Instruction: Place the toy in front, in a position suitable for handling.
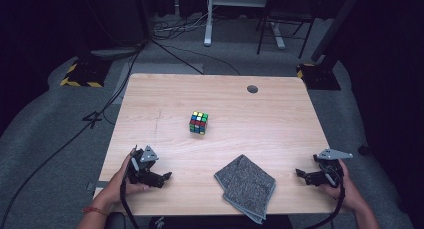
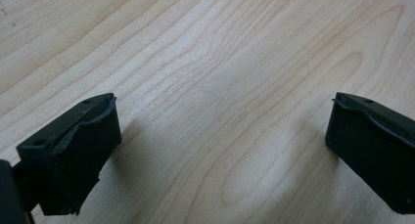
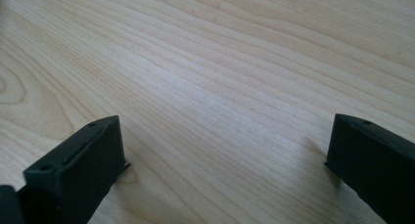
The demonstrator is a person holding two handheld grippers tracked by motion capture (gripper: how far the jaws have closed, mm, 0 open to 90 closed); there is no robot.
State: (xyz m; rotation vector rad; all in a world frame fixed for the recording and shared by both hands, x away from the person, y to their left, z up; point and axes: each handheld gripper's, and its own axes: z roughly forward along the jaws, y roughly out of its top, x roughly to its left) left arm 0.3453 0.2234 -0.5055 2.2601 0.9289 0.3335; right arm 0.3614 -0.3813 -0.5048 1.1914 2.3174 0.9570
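Observation:
A scrambled colour cube (image 1: 198, 122) stands near the middle of the light wooden table (image 1: 270, 119). A folded grey cloth (image 1: 246, 186) lies near the front edge, right of centre. My left gripper (image 1: 166, 177) rests low at the front left, held by a hand, pointing right toward the cloth. In the left gripper view its jaws stand wide apart over bare wood, left gripper (image 2: 222, 136) open and empty. My right gripper (image 1: 298, 173) sits at the front right, pointing left toward the cloth. In the right gripper view the right gripper (image 3: 222, 145) is open with nothing between its jaws.
A round cable hole (image 1: 252, 89) sits near the table's far edge. Beyond the table are grey carpet, cables, a desk frame leg (image 1: 208, 19) and stand bases with yellow-black tape (image 1: 80, 74).

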